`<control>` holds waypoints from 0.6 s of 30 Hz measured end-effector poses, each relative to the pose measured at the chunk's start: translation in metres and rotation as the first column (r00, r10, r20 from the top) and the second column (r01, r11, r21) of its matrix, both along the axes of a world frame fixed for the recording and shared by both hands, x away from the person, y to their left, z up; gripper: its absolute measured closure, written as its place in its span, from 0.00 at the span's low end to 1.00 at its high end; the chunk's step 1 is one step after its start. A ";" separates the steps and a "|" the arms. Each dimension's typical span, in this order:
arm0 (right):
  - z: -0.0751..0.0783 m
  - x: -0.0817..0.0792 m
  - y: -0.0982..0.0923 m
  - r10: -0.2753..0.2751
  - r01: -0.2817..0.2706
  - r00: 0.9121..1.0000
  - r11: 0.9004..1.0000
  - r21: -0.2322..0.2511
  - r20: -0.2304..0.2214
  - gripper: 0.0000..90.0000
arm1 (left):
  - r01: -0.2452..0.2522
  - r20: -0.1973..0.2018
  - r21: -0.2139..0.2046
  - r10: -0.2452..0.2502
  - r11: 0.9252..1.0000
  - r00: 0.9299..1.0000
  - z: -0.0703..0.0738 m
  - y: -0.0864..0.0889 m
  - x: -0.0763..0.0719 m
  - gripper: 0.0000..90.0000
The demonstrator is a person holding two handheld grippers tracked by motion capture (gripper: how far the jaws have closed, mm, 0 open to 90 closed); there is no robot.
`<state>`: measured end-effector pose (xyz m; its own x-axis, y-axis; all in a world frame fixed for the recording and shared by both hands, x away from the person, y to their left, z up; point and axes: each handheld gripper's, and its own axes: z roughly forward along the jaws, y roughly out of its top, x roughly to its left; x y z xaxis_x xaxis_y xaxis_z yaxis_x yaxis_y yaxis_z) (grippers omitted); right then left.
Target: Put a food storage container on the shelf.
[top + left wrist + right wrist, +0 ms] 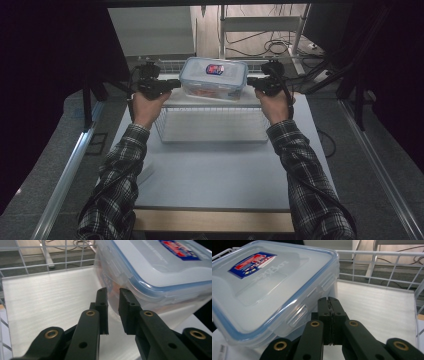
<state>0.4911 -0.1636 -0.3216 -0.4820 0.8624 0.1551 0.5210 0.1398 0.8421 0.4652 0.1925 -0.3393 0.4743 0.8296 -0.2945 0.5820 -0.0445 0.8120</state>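
- High view: a clear plastic container [213,78] with a blue-edged lid and a red and blue label is held up over the far part of a white wire basket [212,125], which stands on the pale table [215,175].
- The left gripper [176,84] meets the container's left end and the right gripper [251,81] its right end, each in a hand with a plaid sleeve. From this height the jaw tips are too small to judge.
- Left gripper view: the two black jaws stand narrow with a slim gap between them, their tips against the lower side wall of the container [155,272], below the blue seal. Whether they pinch any part of it I cannot tell. This view also gives the basket's [37,265] pale floor under the container and its wire wall beyond.
- Right gripper view: the jaws are pressed fully together with nothing visible between them, tips just beside the container's [269,290] side, near a lid clasp. The label reads clearly here, and the basket's [387,277] floor and far wire wall lie to the right.
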 end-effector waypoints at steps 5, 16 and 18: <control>0.001 -0.008 -0.006 0.004 -0.004 0.999 1.000 0.003 0.036 0.92 | 0.012 0.017 -0.024 -0.012 1.000 1.000 -0.001 0.005 -0.008 0.85; -0.006 -0.032 0.003 0.092 -0.091 0.995 0.996 -0.016 0.030 0.99 | 0.021 0.017 -0.024 -0.021 0.999 1.000 -0.002 0.002 -0.009 0.86; -0.005 -0.027 0.004 0.083 -0.083 0.996 0.996 -0.024 0.025 0.99 | 0.025 0.015 -0.039 -0.025 0.999 1.000 -0.002 0.004 -0.009 0.85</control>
